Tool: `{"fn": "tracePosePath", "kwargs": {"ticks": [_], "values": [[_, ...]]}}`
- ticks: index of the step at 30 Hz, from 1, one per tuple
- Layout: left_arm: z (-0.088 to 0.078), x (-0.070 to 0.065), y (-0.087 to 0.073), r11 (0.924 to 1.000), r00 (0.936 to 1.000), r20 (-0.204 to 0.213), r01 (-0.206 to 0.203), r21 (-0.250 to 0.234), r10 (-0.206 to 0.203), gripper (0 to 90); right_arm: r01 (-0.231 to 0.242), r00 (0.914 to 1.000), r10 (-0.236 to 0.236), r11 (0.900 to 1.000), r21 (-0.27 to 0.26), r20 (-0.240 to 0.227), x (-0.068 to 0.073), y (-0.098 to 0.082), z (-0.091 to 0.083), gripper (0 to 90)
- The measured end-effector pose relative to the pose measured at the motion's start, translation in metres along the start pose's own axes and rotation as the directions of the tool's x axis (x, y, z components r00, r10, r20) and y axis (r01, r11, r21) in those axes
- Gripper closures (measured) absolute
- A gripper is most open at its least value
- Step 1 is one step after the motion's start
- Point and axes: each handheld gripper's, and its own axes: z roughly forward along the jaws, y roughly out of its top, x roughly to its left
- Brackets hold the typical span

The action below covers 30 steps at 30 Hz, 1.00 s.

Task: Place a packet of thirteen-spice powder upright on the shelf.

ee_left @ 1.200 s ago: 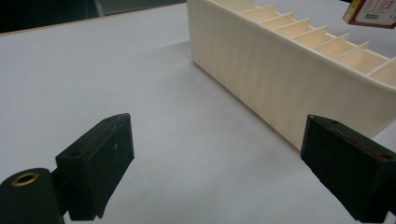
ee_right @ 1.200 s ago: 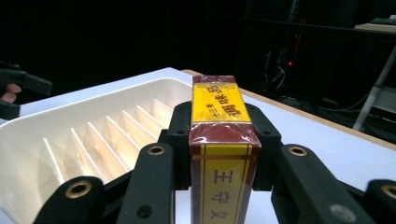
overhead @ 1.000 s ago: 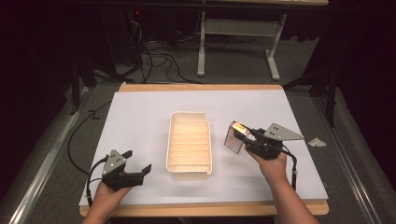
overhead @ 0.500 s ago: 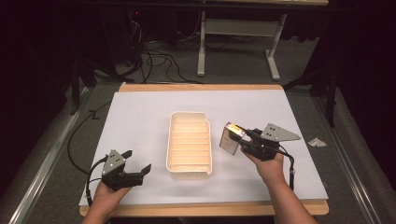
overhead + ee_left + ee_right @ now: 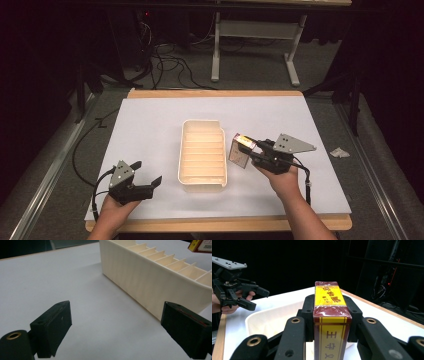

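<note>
A: Dark room, and a desk (image 5: pixel 150 120) under a white sheet. What's on it?

B: A cream ribbed tray (image 5: pixel 202 155) at the middle. Just right of it, the right gripper (image 5: pixel 252 150) clamps a red-and-yellow box (image 5: pixel 241 150) between its fingers (image 5: pixel 308 307), one on each broad side, above the sheet.

A: And the left gripper (image 5: pixel 150 181)?

B: Fingers (image 5: pixel 53 327) spread wide, nothing between them, left of the tray.

Left hand-held gripper (image 5: pixel 148 183) agape, right (image 5: pixel 248 148) clamped.
</note>
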Motion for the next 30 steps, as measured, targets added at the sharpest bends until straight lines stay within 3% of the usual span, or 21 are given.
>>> {"fn": "tracePosePath", "kwargs": {"ticks": [18,24,30], "values": [[0.0,-0.001,0.0,1.0,1.0,0.004,0.004,0.005,-0.005,10.2,0.006,0.9951,-0.007,1.0,-0.009,-0.098,0.015,0.006,0.01,69.2],[0.0,-0.001,-0.001,1.0,1.0,0.004,0.004,0.006,-0.004,10.2,0.009,0.9855,-0.012,1.0,-0.018,-0.169,0.018,0.007,0.015,69.2],[-0.002,-0.002,-0.001,1.0,1.0,0.006,0.002,0.004,-0.002,10.2,0.007,0.9692,-0.016,0.999,-0.037,-0.246,0.018,0.012,0.017,69.1]]}}
